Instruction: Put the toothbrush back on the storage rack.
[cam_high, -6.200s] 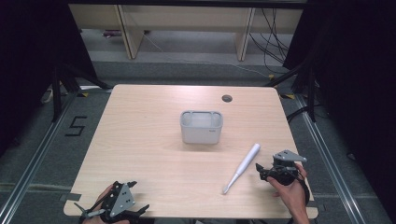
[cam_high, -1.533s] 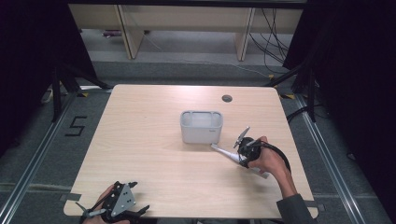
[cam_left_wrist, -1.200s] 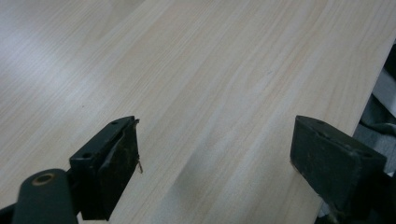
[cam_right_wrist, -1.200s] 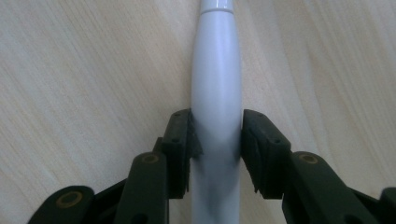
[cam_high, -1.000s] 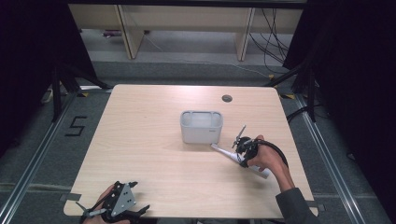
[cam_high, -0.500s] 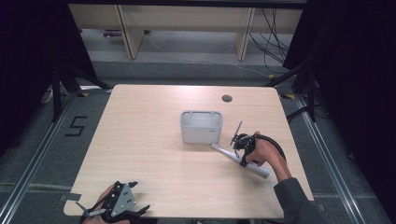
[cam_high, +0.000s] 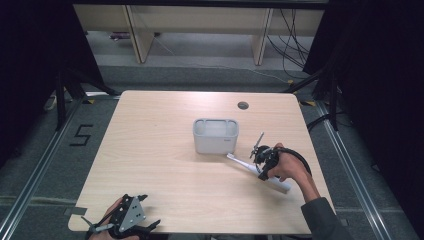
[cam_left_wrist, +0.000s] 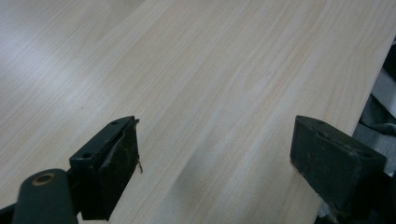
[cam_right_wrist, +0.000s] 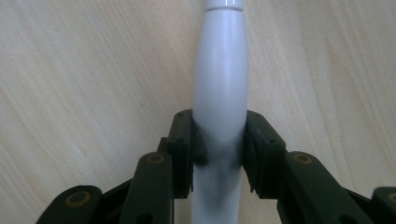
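Pinching the white electric toothbrush (cam_right_wrist: 220, 93) by its handle, the fingers (cam_right_wrist: 187, 140) of the right gripper (cam_high: 264, 161) pressed on both sides. It hung just over the worktop (cam_high: 160, 150), its head end just beside the grey container (cam_high: 215, 135) at the container's 5 o'clock. Down at 7 o'clock, the left gripper (cam_high: 125, 220) rested with fingers (cam_left_wrist: 114, 163) spread wide over bare wood.

Pale wood table (cam_high: 150, 165), grey floor (cam_high: 40, 150), shelving (cam_high: 200, 30) behind, dark drapes
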